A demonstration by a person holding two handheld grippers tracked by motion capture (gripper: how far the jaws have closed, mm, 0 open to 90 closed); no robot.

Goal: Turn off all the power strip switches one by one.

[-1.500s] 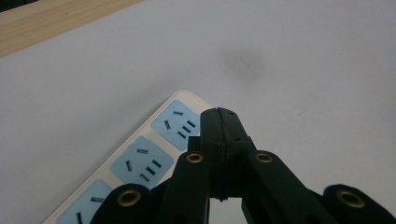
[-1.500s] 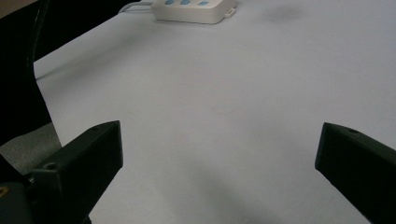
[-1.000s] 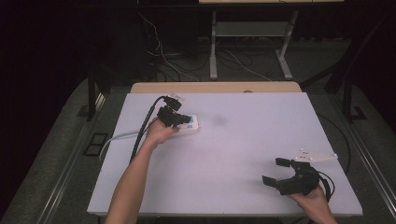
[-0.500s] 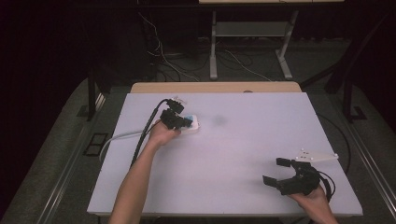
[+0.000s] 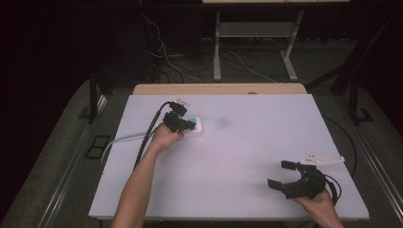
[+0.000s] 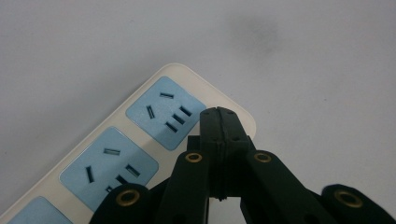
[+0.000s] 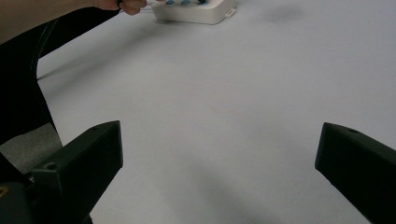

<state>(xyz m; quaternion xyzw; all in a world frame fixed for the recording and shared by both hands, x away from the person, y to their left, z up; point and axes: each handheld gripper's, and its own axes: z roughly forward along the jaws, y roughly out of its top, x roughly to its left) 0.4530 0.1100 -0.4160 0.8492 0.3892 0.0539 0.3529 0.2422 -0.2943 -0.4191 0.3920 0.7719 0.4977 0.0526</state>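
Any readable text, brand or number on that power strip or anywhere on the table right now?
None: the power strip shows blue socket faces with plain slots and a cream casing, with no printed word, brand or number on the part in view.
None: the table is plain, with only a faint dark smudge.

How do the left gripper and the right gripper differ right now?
The left gripper has its jaws shut together, empty; the right gripper has its jaws wide apart. The left gripper sits over the power strip at the table's far left; the right gripper rests near the front right corner. Both are black and hand-held.
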